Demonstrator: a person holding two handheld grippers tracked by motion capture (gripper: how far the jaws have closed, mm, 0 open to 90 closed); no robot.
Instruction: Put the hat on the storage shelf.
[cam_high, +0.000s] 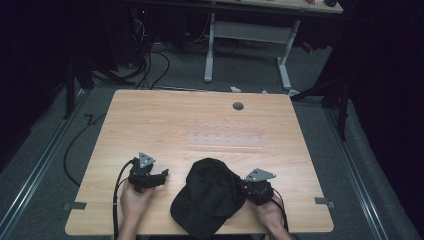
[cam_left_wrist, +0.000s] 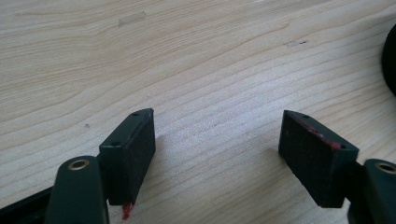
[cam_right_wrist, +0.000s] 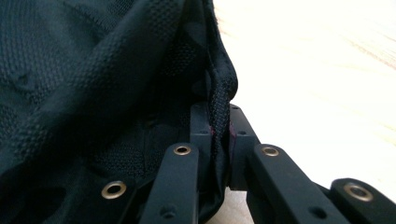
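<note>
Black mesh cap (cam_right_wrist: 93, 79), edge pinched in right tool (cam_right_wrist: 219, 140)

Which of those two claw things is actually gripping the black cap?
The right gripper: its jaws pinch the edge of the black cap. The left gripper stands open over bare table, beside the cap.

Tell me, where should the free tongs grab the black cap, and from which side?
Best guess: the soft edge of the cap on its left side, coming in level from the left. The left tongs sit open just beside it on the table, and thin fabric fits between flat pads. The right tongs are shut on the opposite edge, so two grips could lift it evenly.
</note>
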